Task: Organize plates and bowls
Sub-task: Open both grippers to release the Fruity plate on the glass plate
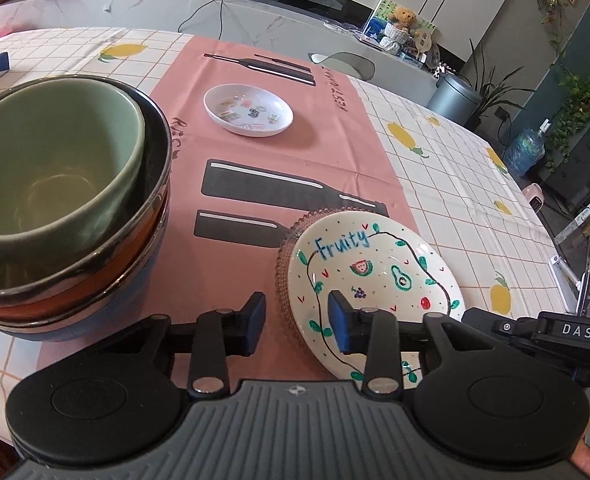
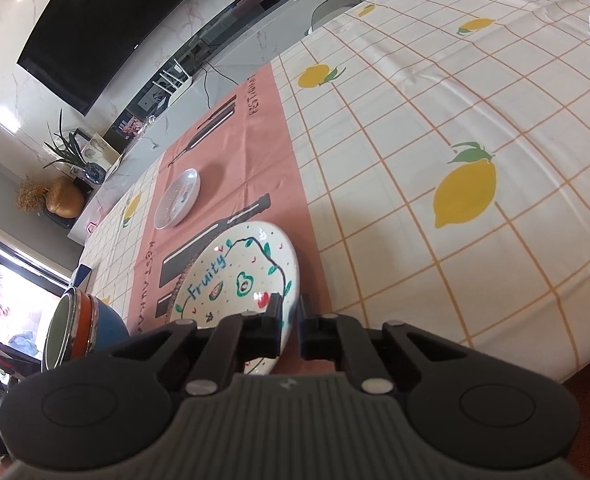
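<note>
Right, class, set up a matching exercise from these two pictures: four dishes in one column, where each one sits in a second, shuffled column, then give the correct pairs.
Things
1. Fruity plate
2. green bowl
3. small white dish
4. beaded glass plate

Places
A. alone, farther along the pink runner
B. innermost in the stack of bowls
C. its rim pinched by the right gripper
D. underneath the painted plate, edge showing

Pairs: 1-C, 2-B, 3-A, 4-D
</note>
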### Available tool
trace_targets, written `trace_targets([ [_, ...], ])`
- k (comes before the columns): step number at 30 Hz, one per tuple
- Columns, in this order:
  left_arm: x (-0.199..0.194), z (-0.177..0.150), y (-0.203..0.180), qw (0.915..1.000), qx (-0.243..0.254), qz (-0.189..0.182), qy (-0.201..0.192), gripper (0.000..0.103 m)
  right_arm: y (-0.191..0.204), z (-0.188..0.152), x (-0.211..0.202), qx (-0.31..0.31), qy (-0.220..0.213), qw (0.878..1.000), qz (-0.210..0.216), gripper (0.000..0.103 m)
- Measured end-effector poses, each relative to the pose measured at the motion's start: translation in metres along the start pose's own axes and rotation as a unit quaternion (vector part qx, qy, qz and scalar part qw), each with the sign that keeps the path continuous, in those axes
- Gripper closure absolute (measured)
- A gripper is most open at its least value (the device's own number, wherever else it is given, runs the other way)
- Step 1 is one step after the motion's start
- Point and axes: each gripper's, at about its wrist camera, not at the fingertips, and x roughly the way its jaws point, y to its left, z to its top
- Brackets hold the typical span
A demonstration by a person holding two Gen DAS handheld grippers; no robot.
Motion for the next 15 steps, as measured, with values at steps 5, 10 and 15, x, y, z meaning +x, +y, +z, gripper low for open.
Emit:
trace_targets([
  [5, 0.002, -0.002, -0.001, 0.9999, -0.003, -0.008, 0.007, 0.075, 0.0, 0.003, 0.005, -0.001, -0.002, 1.0, -0.002, 0.102],
  [10, 0.003, 0.0, 0.0, 0.9998, -0.01, -0.011, 0.011, 0.075, 0.005, 0.005, 0.013, -0.014, -0.001, 1.0, -0.008, 0.102],
  [15, 0.004, 0.0, 0.001, 0.9998, -0.012, -0.01, 0.014, 0.079, 0.007, 0.007, 0.015, -0.024, -0.006, 1.0, -0.011, 0.102],
])
